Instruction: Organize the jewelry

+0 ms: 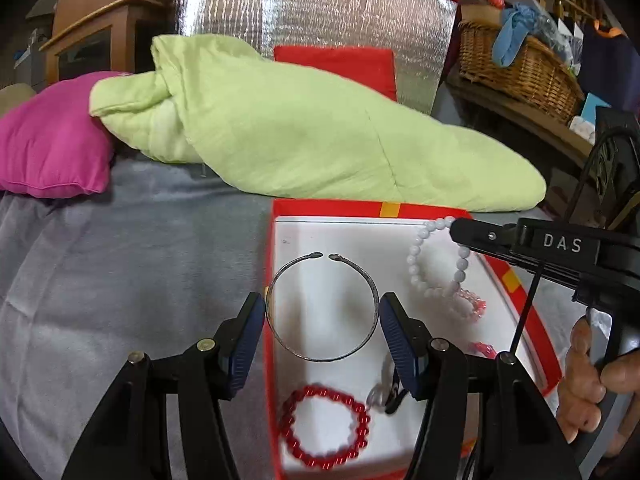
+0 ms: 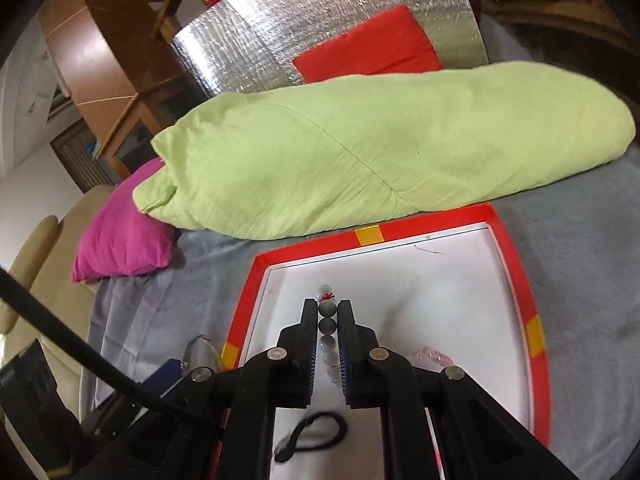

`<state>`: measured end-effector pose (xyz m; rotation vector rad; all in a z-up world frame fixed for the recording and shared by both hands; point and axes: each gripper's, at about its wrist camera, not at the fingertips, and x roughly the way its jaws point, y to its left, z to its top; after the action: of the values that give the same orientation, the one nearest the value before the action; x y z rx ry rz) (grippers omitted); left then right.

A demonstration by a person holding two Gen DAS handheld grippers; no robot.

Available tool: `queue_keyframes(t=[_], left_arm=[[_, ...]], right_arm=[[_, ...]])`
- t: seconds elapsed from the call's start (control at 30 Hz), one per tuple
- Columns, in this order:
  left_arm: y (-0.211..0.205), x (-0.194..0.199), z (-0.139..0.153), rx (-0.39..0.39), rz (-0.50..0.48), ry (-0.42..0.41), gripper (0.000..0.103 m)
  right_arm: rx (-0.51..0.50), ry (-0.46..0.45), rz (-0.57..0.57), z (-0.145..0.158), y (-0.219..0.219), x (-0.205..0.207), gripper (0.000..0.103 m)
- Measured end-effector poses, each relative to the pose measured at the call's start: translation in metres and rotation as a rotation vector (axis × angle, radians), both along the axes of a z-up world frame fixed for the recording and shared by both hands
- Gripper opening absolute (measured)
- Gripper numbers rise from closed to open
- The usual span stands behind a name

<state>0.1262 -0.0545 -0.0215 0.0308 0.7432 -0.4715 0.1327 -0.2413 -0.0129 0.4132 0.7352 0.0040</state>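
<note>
A red box with a white floor (image 1: 332, 236) (image 2: 460, 292) lies on the grey bedcover. My left gripper (image 1: 322, 310) spans a silver open bangle (image 1: 280, 280) at its widest, pads touching its sides, held over the box's left wall. My right gripper (image 2: 329, 309) is shut on a white beaded bracelet (image 1: 420, 252) (image 2: 327, 308) and holds it above the box; in the left wrist view the gripper (image 1: 454, 226) comes in from the right. In the box lie a red beaded bracelet (image 1: 324, 428), a pink beaded piece (image 1: 470, 306) (image 2: 434, 356) and a black cord (image 2: 316, 436).
A light green quilt (image 1: 320, 128) (image 2: 380, 148) lies just behind the box. A magenta pillow (image 1: 52, 144) (image 2: 124, 232) is at the left. A silver foil panel (image 1: 320, 12) with a red cushion (image 1: 340, 66) stands behind. A wicker basket (image 1: 516, 68) is at the right.
</note>
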Motion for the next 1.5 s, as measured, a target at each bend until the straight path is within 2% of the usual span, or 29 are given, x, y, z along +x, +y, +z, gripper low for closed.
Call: queue_keyframes(t=[0.2,0.33,0.5,0.67,0.73,0.97,1.17,1.3,1.4,1.5], left_arm=[[-0.02,0.019,-0.015,0.079,-0.006,0.024,0.061],[-0.022,0.027,-0.02,0.057,-0.005,0.061,0.061],[-0.03,0.025,-0.019,0.092,-0.027,0.045,0.061],[-0.03,0.021,-0.012,0.094,-0.028,0.027,0.063],[-0.03,0.018,-0.008,0.102,-0.024,0.008,0.064],[-0.019,0.008,0.006,0.123,0.014,-0.021,0.067],[-0.015,-0.012,0.009,0.221,0.005,-0.057,0.067],[-0.008,-0.028,0.012,0.255,0.001,-0.092,0.067],[-0.006,-0.043,0.015,0.274,0.003,-0.115,0.067],[-0.004,-0.06,0.017,0.295,-0.008,-0.133,0.067]], right_arm=[[0.054,0.026,-0.004,-0.018,-0.008,0.024,0.011],[0.077,0.035,-0.018,-0.027,-0.011,0.037,0.011],[0.031,0.039,-0.052,-0.033,-0.016,0.039,0.012],[0.051,0.033,-0.096,-0.031,-0.03,0.033,0.014],[0.055,0.023,-0.113,-0.027,-0.036,0.027,0.023],[0.004,0.014,-0.111,-0.006,-0.041,0.004,0.024],[-0.043,0.001,-0.086,0.016,-0.044,-0.028,0.024],[-0.065,-0.011,-0.077,0.029,-0.054,-0.066,0.026],[-0.062,-0.007,-0.088,0.03,-0.063,-0.096,0.033],[-0.046,0.01,-0.096,0.027,-0.071,-0.123,0.033]])
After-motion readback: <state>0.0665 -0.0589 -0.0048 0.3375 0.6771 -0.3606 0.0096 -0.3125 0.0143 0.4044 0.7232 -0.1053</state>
